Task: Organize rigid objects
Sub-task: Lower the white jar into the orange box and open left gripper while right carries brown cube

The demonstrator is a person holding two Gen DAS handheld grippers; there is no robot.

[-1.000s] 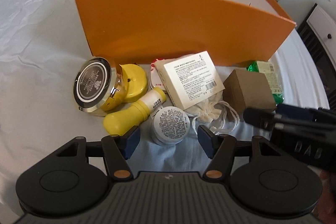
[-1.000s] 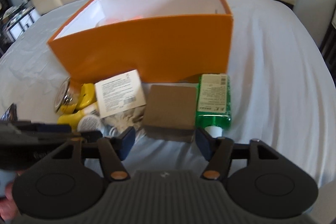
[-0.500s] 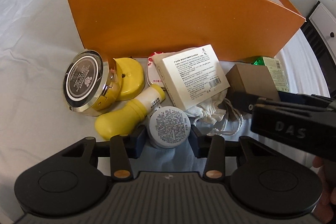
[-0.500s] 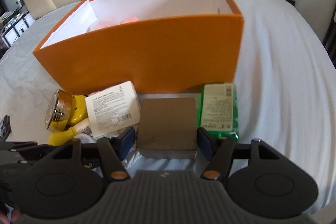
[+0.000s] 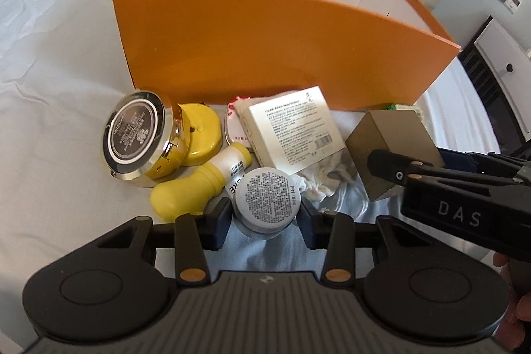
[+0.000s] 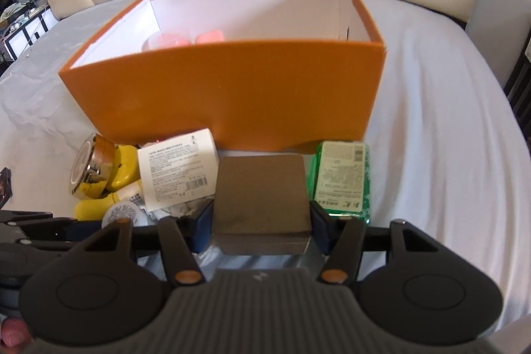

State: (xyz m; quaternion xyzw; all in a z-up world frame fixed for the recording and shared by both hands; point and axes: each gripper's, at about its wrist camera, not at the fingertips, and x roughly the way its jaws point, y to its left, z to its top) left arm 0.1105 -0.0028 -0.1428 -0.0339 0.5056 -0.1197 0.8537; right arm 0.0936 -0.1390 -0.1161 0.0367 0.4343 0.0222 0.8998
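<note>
Left tongs: left gripper [image 5: 264,223] is closed against the sides of a small round white jar with a printed label on its lid [image 5: 267,201], one dark pad on each side.
Right tongs: right gripper [image 6: 262,219] is clamped on a brown cardboard cube-shaped box [image 6: 262,191], pads pressed to its left and right faces; seen from the left wrist the box [image 5: 391,138] appears tipped up on an edge, though blur makes that uncertain.
Jar location: on the pale grey cloth-covered table [image 5: 49,88], in front of the big orange cardboard box with white inside [image 5: 265,45].
Jar orientation: lid faces up and slightly toward the camera.
Crowding the jar: a yellow plastic bottle with a white neck [image 5: 195,184] lies just left of it, long axis running from near left to far right; a crumpled white drawstring pouch [image 5: 318,181] lies to its right.
Further back: a white flat carton with printed text [image 5: 292,128] rests on the pouch; a gold-rimmed round compact with a dark lid [image 5: 139,138] leans against a yellow rounded case [image 5: 200,131].
Right of cube: a green packet with a pale label [image 6: 341,178], long axis pointing toward the orange box.
Inside orange box: pink objects [image 6: 186,40], too blurred to identify.
</note>
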